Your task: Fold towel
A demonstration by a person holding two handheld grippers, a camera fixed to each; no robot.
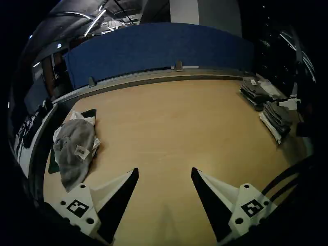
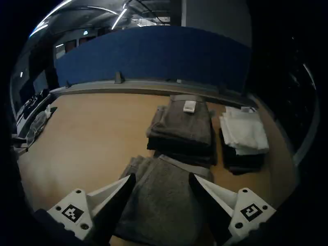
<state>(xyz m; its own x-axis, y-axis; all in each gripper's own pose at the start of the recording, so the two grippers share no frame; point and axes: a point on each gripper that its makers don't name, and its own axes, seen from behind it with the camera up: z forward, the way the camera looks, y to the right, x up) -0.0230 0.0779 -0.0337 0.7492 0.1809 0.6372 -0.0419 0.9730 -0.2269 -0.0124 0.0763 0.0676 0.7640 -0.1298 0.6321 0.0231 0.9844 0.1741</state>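
Note:
In the left gripper view my left gripper [image 1: 165, 171] stands open above bare wooden tabletop [image 1: 176, 123], nothing between its fingers. A crumpled grey towel [image 1: 74, 149] lies in a heap at the table's left edge, with white cloth under it. Folded grey towels [image 1: 275, 117] are stacked at the far right. In the right gripper view my right gripper [image 2: 162, 177] is open just above a folded grey towel [image 2: 164, 205]. Behind it sits a stack of folded dark grey towels [image 2: 182, 129], and to the right a white towel on a dark one [image 2: 242, 137].
A blue partition [image 1: 164, 49] runs along the table's far edge behind a metal rail [image 1: 164, 76]. A dark green cloth [image 1: 88, 112] peeks from under the crumpled heap. Black cables [image 1: 287, 178] lie at the right near the left gripper.

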